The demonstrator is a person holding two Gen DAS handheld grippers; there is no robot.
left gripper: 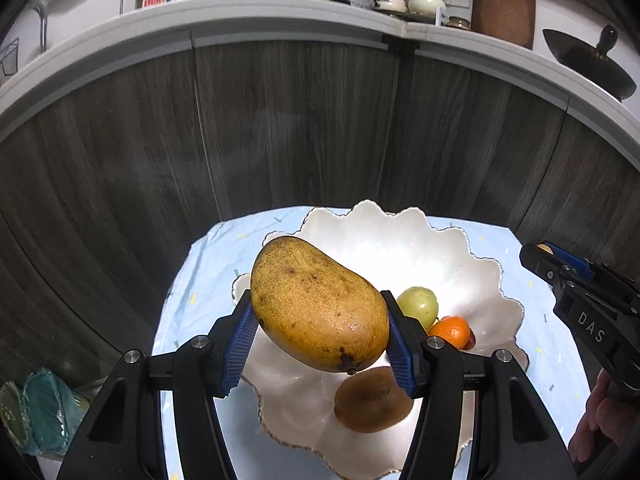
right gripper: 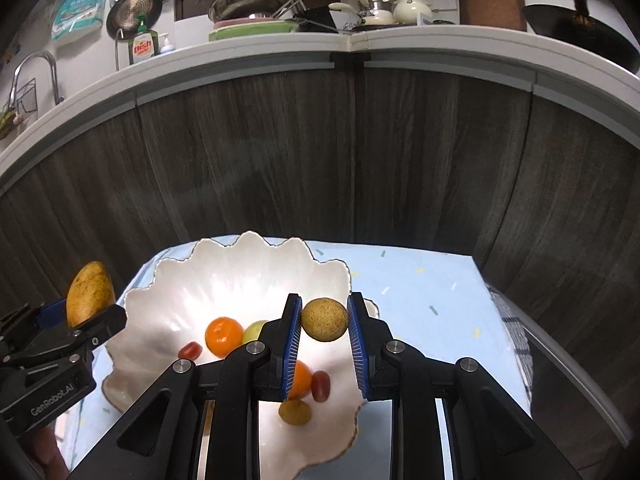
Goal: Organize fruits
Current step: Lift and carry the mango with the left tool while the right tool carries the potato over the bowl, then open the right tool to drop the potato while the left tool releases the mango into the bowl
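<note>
Blue ribbed pads of the left gripper [left gripper: 320, 334] are clamped on a big yellow mango [left gripper: 320, 304], carried lengthwise above the near rim of a scalloped white bowl [left gripper: 400, 240]. Under it in the bowl lie a brown kiwi [left gripper: 370, 400] at six o'clock, with a green fruit [left gripper: 420, 304] and an orange [left gripper: 452, 330] at about three o'clock. Over on the other side, the right gripper [right gripper: 324, 320] pinches a small round tan fruit [right gripper: 324, 319] between its pads, held above the bowl's right edge. Below it rest two red grape tomatoes [right gripper: 321, 385], another orange [right gripper: 300, 380] and a small tan fruit [right gripper: 295, 412]. Pale blue cloth [right gripper: 420, 300] covers the table beneath.
</note>
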